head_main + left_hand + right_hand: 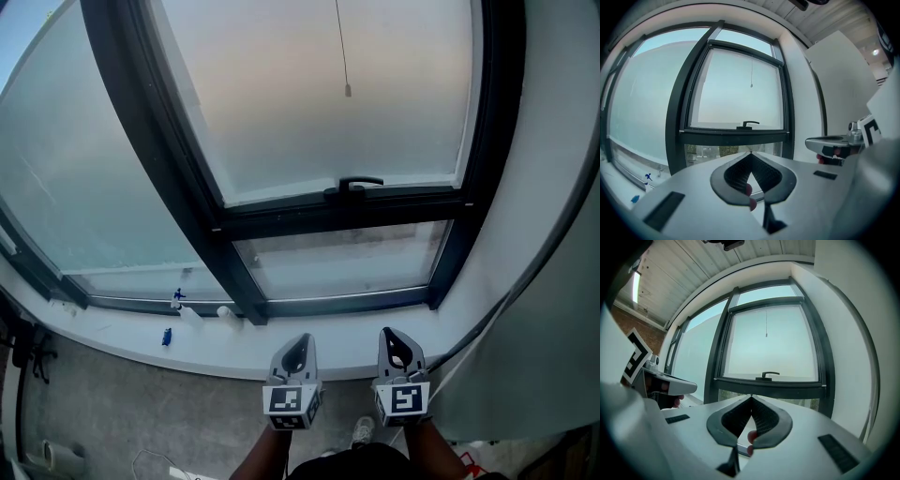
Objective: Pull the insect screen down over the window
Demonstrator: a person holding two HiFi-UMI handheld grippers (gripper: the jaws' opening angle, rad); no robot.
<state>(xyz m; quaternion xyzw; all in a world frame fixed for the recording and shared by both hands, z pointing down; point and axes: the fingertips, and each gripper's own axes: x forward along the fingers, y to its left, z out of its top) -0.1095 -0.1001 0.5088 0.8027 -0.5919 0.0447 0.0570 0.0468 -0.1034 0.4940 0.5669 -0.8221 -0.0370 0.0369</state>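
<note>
Largest first: a dark-framed window [178, 169] across the wall ahead, with a milky upper pane [309, 103] above the crossbar [347, 211] and a clear lower strip [337, 262] beneath it. Under that, a white sill [103, 328], with a few small blue and white bits [167, 337] near its left end.

Insect screen itself not made out in any view. Judged to sit rolled up at the top edge of the upper pane, given away only by its pull cord [343, 52] hanging down the pane's middle, ending in a small weight [347, 91] well above the black handle [353, 185] on the crossbar.

Left gripper [298, 349] and right gripper [395, 347] side by side over the sill's front edge, both pointing at the window and well short of the cord. Both pairs of jaws pressed together, pinching nothing.

Step in hand, by the look of it: the reach up to the cord. To do it well:
- Pick one gripper, preferably the right, nearer the cord's line.
- Spread its jaws on the way, not at the last instant.
- Bring it in just above the weight, with the cord between the pads.
- Close firmly, to avoid sliding down so thin a string.
- Draw straight down the pane's middle, steadily and without sideways tugs, to keep the screen square between the frame's sides.
- Keep the other gripper clear of the handle, ready to steady the screen's lower edge near the crossbar.
</note>
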